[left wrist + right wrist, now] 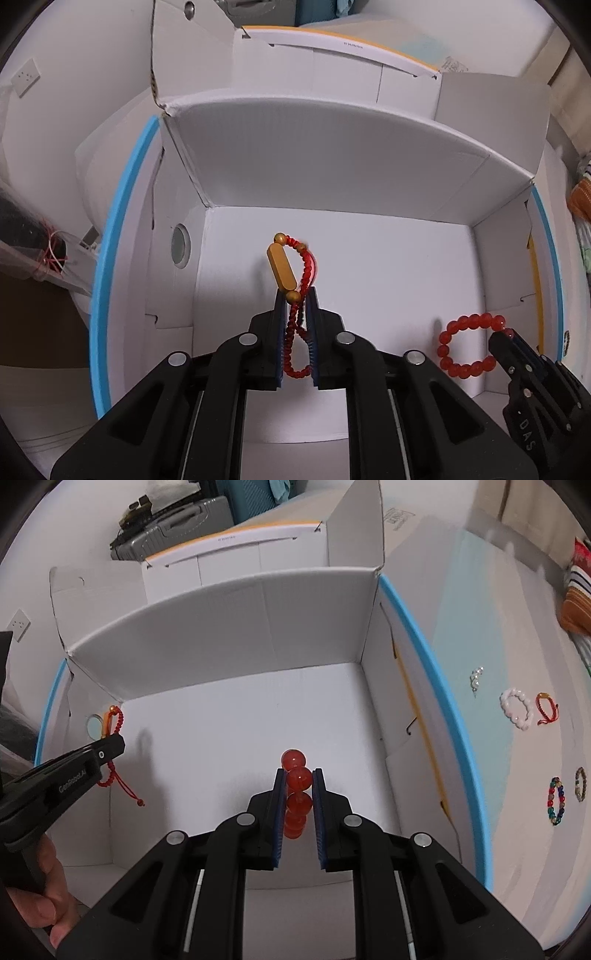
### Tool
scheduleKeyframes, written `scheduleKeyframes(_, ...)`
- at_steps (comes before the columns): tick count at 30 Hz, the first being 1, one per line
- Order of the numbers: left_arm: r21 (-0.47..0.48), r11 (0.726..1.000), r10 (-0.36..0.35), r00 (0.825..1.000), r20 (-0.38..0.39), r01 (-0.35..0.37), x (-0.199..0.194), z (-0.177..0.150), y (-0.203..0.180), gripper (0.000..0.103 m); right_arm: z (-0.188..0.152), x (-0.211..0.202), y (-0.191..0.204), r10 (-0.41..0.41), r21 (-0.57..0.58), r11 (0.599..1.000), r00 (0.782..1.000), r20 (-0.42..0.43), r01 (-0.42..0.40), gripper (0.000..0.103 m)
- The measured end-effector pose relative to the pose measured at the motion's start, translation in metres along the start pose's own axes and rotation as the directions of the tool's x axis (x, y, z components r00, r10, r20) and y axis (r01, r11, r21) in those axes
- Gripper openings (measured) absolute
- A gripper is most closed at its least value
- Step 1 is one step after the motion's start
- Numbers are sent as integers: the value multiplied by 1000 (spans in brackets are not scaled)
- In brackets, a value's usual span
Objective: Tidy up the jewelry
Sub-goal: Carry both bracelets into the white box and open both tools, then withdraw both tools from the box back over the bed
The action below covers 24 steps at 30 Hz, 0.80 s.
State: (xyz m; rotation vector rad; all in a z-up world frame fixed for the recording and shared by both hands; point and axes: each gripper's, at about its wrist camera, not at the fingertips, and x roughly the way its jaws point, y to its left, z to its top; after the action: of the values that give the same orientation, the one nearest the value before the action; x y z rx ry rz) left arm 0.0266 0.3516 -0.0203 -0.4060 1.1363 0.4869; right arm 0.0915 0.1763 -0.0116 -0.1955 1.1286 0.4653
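Observation:
My left gripper is shut on a red cord bracelet with gold beads, held over the floor of a white cardboard box. It also shows in the right wrist view, with the left gripper at the box's left side. My right gripper is shut on a bracelet of large red beads, also inside the box. In the left wrist view the red bead bracelet hangs from the right gripper at the lower right.
Outside the box to the right, on a pale cloth, lie a white bead bracelet, a red cord bracelet, a small pearl piece, a multicoloured bead bracelet and a dark bead bracelet. A second white box stands behind.

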Motion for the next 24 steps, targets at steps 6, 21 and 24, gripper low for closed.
scheduleKeyframes(6,6,1000,4,1000,19,-4,-8,1,-4,44,-2,-2,5,-11,-31,999,1000,12,11,14)
scheduleKeyframes(21,16,1000,22,973,230,-26,-73,2,-22,97,-6,-59,-26,3,33,999,988,157,-9,86)
scheduleKeyframes(24,21,1000,6,966,257,-12,-84,3,-33,97,-8,-74,-43,0,71,997,980,198,-14,94)
